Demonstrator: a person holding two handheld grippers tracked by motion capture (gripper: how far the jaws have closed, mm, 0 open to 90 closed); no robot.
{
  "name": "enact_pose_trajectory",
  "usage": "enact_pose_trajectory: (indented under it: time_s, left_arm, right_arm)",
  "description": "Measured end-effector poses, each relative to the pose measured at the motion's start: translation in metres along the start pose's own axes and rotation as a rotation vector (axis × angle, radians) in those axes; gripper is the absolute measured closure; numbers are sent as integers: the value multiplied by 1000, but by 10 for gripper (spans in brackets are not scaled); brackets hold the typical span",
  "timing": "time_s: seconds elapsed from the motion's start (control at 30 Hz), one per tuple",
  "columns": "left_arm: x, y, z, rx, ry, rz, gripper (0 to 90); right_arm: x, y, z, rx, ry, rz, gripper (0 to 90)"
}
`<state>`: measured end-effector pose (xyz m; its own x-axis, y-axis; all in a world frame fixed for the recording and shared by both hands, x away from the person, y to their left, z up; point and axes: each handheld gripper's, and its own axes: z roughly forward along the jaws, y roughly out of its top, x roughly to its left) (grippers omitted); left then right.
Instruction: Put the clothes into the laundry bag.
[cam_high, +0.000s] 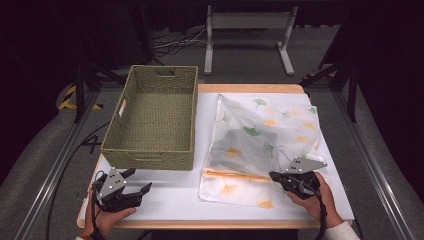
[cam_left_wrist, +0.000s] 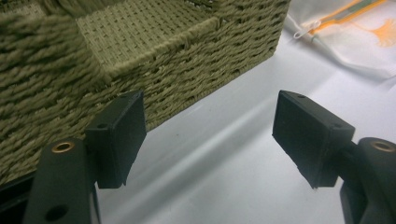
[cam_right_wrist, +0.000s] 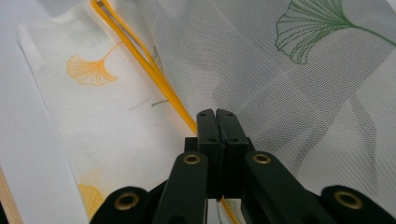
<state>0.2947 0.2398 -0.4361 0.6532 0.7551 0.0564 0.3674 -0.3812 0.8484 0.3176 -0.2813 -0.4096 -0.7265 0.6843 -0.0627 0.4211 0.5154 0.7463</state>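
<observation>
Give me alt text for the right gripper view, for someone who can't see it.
The right gripper, its two black fingers pressed together, is shut on the orange zipper of a white mesh bag printed with green and orange ginkgo leaves. The bag lies on a white table top.

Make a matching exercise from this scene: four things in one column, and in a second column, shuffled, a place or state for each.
Things:
1. woven basket
2. mesh bag
3. left gripper
4. right gripper

Places or states:
A. jaws shut at the orange zipper
B. empty, at the left of the white table
C. jaws apart, nothing between them
D. printed with green and orange leaves, lying flat at the right

Pairs: 1-B, 2-D, 3-C, 4-A
</observation>
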Motion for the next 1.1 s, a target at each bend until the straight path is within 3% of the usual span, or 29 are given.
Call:
enact_pose_trajectory:
  time_s: [0.27, 1.1]
  left_arm:
    - [3, -8, -2, 18, 6, -34, 249]
    - [7, -11, -5, -1, 16, -74, 194]
  right_arm:
    - [-7, -4, 9, 31, -4, 11, 899]
    - [-16, -10, 26, 71, -43, 2, 888]
